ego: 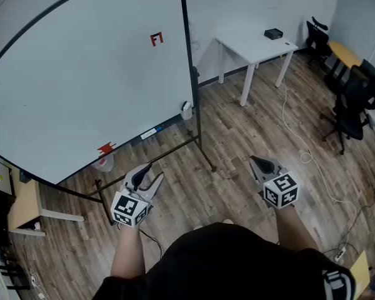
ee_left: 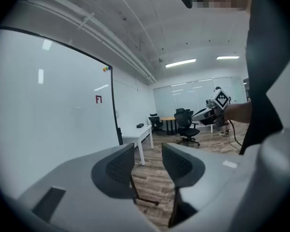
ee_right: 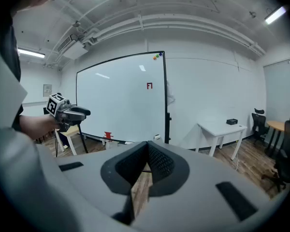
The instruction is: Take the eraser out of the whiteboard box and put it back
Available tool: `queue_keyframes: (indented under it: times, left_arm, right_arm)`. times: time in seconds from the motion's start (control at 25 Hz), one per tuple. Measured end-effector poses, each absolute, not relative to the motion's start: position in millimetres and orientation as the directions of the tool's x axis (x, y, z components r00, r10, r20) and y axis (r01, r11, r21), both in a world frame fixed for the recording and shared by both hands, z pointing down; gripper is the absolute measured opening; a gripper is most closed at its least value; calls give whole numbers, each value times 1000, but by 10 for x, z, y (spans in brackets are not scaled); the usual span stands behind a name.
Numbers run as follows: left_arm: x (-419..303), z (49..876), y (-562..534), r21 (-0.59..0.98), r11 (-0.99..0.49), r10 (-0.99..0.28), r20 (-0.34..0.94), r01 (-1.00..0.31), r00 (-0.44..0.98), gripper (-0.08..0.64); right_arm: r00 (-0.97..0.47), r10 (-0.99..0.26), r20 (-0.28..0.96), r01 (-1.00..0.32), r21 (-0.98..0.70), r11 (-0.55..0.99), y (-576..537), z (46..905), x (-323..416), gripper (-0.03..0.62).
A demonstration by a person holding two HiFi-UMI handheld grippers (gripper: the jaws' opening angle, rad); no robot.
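Left gripper (ego: pixel 154 171) parted, right gripper (ego: pixel 254 160) closed, whiteboard (ego: pixel 81 74) cropped

Both grippers are pale grey with black, fine-dotted pads, and the left gripper (ego: pixel 149 172) and right gripper (ego: pixel 258 162) each end in a cube of black-and-white square markers. Ahead of the left gripper, the whiteboard (ego: pixel 81 74) is plain white in a thin black frame, with a small red mark (ego: pixel 156 39) high up and a red piece (ego: pixel 106 147) low down. Under both grippers the floor (ego: pixel 237 136) is grey-brown wood planking, crossed by a white cable (ego: pixel 306 158). Beyond the right gripper are a white counter (ego: pixel 250 45) with a black box (ego: pixel 274 34), black chairs (ego: pixel 353 102) and a yellow tabletop (ego: pixel 344 54).
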State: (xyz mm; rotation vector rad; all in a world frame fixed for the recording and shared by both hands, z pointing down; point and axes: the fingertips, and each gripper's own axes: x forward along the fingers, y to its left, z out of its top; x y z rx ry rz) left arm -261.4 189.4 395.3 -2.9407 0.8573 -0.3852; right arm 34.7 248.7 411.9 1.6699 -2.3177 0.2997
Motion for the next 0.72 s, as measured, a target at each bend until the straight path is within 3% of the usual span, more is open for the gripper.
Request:
queue_keyframes:
  times: [0.72]
  left_arm:
    - [-2959,4368,1525,-74,-870,-486,293,-488,823,187]
  right_arm:
    - [-230,-907,354,-971,-15,240,2201,4281,-89,-5]
